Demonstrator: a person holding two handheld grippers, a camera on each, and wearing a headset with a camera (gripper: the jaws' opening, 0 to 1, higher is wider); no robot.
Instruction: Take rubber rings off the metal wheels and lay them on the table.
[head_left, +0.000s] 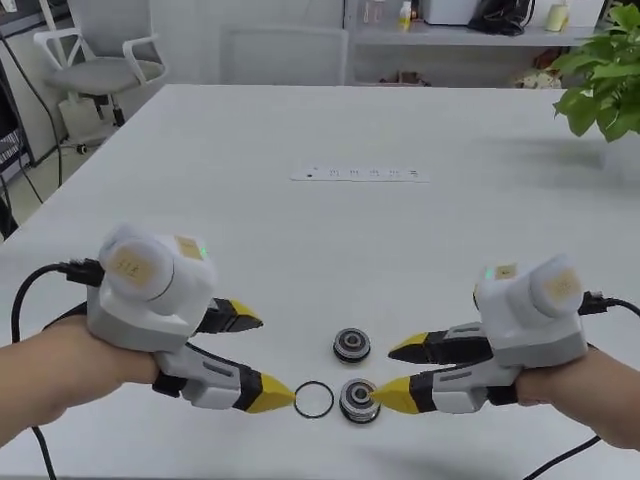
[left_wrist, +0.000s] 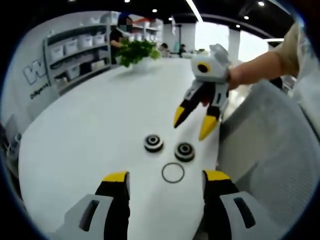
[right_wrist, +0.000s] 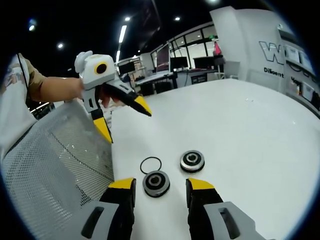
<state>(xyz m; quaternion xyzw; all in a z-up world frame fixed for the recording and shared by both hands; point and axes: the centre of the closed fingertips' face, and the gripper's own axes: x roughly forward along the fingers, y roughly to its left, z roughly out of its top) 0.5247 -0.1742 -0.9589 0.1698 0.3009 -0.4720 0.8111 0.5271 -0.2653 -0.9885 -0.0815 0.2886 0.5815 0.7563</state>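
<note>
Left gripper (head_left: 274, 358) and right gripper (head_left: 384, 370) are spread, empty. A ring (head_left: 313, 399) lies at nine o'clock of the near wheel (head_left: 358, 399); the far wheel (head_left: 351, 344) sits at twelve.

Two round silver metal wheels with dark hubs lie on the one white table (head_left: 300, 130): a far wheel (head_left: 351, 344) and a near wheel (head_left: 358, 398). One thin black rubber ring (head_left: 313, 400) lies loose. There are two grey, yellow-tipped grippers, the left gripper (head_left: 272, 360) and the right gripper (head_left: 385, 370). Beyond are one white power strip (head_left: 360, 174), one green leafy plant (head_left: 605, 85) and one grey office chair (head_left: 100, 65).
</note>
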